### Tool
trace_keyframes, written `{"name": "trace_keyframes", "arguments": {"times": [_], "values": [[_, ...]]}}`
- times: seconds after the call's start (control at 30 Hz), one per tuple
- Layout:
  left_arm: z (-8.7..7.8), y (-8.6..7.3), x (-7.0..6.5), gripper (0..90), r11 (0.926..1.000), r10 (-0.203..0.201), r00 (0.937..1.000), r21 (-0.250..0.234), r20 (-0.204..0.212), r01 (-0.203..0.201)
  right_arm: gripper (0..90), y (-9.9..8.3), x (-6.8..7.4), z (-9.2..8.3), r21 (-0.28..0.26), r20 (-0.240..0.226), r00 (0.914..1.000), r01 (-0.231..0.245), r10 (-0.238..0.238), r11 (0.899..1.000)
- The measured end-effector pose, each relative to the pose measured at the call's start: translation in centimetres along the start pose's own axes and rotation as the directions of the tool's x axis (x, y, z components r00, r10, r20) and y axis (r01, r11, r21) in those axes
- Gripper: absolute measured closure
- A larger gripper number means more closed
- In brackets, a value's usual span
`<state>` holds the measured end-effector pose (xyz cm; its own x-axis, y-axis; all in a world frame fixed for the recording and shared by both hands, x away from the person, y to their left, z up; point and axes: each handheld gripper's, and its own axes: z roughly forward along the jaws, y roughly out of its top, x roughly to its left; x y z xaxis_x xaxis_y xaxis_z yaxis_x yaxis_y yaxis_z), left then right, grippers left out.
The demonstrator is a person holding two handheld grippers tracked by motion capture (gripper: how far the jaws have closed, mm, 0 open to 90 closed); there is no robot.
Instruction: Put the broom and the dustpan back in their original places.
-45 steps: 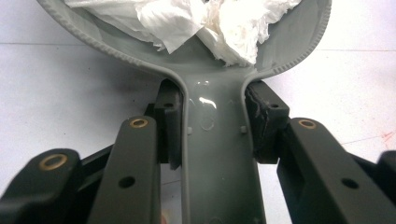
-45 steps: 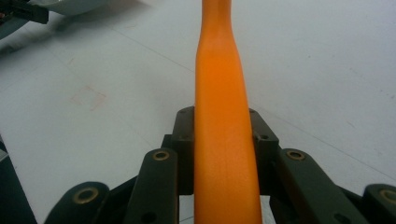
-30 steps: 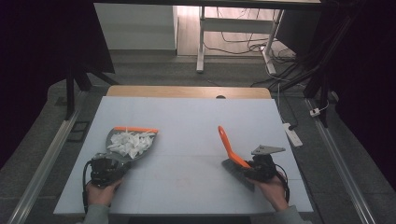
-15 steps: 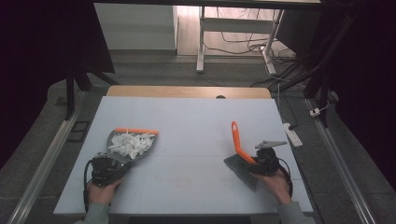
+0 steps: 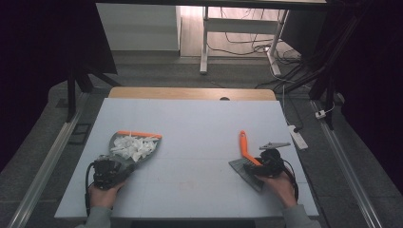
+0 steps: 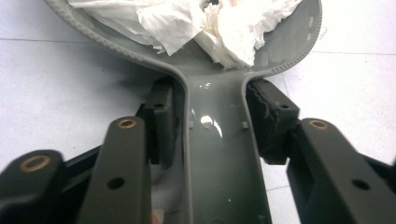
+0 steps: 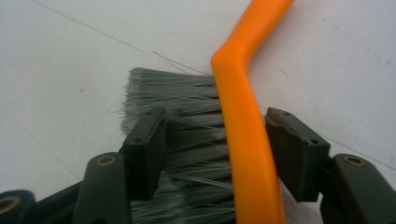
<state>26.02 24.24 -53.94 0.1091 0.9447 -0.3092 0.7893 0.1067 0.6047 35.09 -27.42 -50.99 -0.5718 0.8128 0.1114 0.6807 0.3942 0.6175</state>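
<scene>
Desk (image 5: 199, 123): pale blue-white top, wooden strip along its far edge; taken as the landmark for all entries below.

Dustpan (image 5: 124, 151): grey, with an orange lip (image 5: 139, 134) on its far side; lies flat on the desk's near-left part, handle (image 6: 219, 154) pointing toward the person.

Brush (image 5: 247, 159): orange handle (image 7: 247, 116) and grey bristles (image 7: 182, 121); lies on the desk's near-right part, well apart from the dustpan, handle angled toward the desk's far edge, bristle head nearest the person.

Left tool (image 5: 108, 171): at the desk's near-left edge, held in the person's left hand (image 5: 105, 194). Its jaws straddle the dustpan handle and have just been opening; in the left gripper view the right pad stands beside the handle with a slight gap, and the left pad sits close against its edge. Narrow opening, grip slackened.

Right tool (image 5: 266, 164): at the desk's near-right edge, held in the right hand (image 5: 280, 186). Its jaws have just been opening and stand wide; the brush lies between them, pads clear of the handle on one side and just at the bristles on the other.

Paper scraps (image 5: 133, 146): white, crumpled, heaped inside the dustpan's bowl.
</scene>
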Motion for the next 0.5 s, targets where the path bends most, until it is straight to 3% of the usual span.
{"name": "trace_keyframes", "arguments": {"times": [0.23, 0.33, 0.4, 0.5], "values": [[-0.6, 0.1, -0.1, 34.5, 0.9995, 0.030, 0.9992, -0.012, -0.025, -0.030, 39.5, 0.0, 0.5, -0.8, -0.034, 0.045, 0.9983, 0.038, -0.037, 0.999], [-1.7, 0.1, -0.4, 32.3, 0.9969, 0.071, 0.9968, -0.033, -0.037, -0.072, 39.9, 0.0, 0.9, -1.6, -0.078, 0.033, 0.9968, 0.075, -0.073, 0.994], [-2.4, 0.2, -0.7, 32.1, 0.9941, 0.093, 0.9955, -0.054, -0.020, -0.094, 40.2, -0.1, 1.2, -2.0, -0.089, 0.014, 0.9958, 0.092, -0.091, 0.992], [-3.1, 0.2, -0.9, 32.9, 0.9881, 0.143, 0.9884, -0.066, 0.051, -0.139, 41.0, -0.3, 1.5, -2.2, -0.108, -0.019, 0.9912, 0.128, -0.131, 0.986]]}}
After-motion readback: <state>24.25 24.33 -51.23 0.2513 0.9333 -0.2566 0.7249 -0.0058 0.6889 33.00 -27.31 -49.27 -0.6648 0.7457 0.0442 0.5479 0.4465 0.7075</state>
